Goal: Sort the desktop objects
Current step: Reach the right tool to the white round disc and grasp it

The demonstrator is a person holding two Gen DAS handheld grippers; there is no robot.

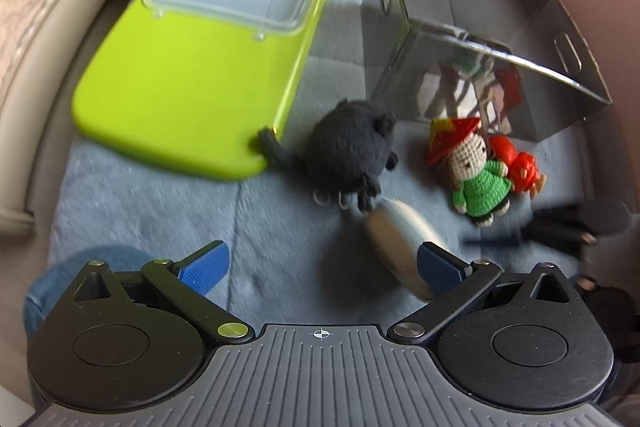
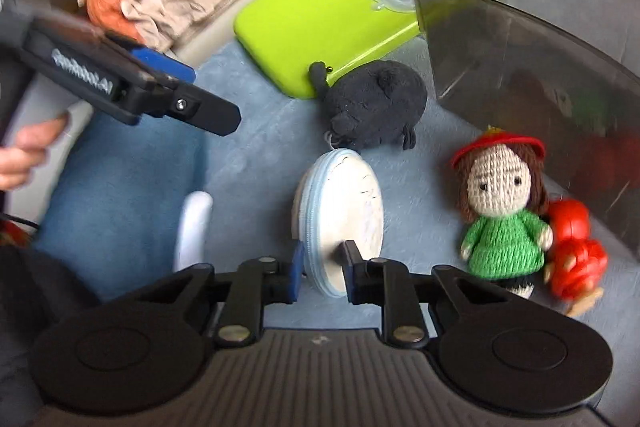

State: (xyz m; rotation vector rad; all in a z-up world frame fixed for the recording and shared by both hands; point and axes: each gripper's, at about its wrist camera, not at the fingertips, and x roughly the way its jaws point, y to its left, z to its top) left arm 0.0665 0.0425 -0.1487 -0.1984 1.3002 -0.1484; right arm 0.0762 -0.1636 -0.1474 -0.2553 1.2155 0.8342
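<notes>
right gripper (image 2: pixel 322 269): i see its fingers closed on the near edge of the round zip pouch (image 2: pixel 340 223), held on edge.
left gripper (image 1: pixel 322 267): wide apart, nothing between.
ahead of pouch: black plush (image 2: pixel 374 107), touching the green tray (image 2: pixel 320 23).
right of pouch: crochet doll (image 2: pixel 502 223), then the smoky bin (image 2: pixel 540 67).
</notes>
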